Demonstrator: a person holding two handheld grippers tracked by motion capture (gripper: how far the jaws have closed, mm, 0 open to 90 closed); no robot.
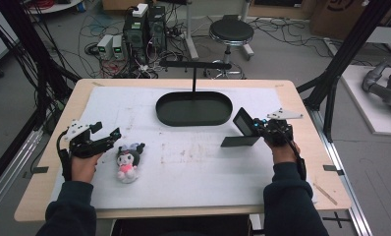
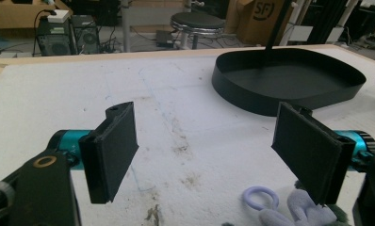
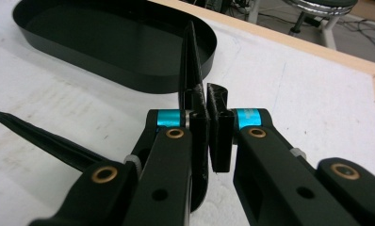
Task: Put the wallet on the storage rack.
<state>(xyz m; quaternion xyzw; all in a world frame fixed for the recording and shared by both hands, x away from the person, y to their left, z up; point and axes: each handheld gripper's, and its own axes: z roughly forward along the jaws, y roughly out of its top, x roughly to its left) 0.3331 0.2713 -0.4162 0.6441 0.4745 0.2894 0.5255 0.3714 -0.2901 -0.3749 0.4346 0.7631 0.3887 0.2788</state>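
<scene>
Here the right gripper [image 1: 256,127] is seen near the right edge of the table [image 1: 61,123], its jaws pressed together on a thin black panel [image 1: 244,121]. In the right gripper view that panel [image 3: 191,66] is pinched edge-on between the pads and rises tilted above them. A second flat black piece [image 1: 240,141] lies on the white mat [image 1: 193,167] just below the raised one; the two seem to be joined like a folding stand, though the hinge cannot be made out.

From this gripper the oval black tray [image 1: 193,109] lies ahead and to the left, toward the far edge of the table. Its long axis runs parallel to that edge, and a thin post [image 1: 194,78] stands at its rear rim. The right hand [image 1: 281,150] is judged much the nearer to both panel and tray.

The left gripper [image 1: 107,135] is held wide open near the left edge of the table with nothing between its pads [image 2: 114,148]. A small plush doll [image 1: 128,161] lies just beside it on the mat.
</scene>
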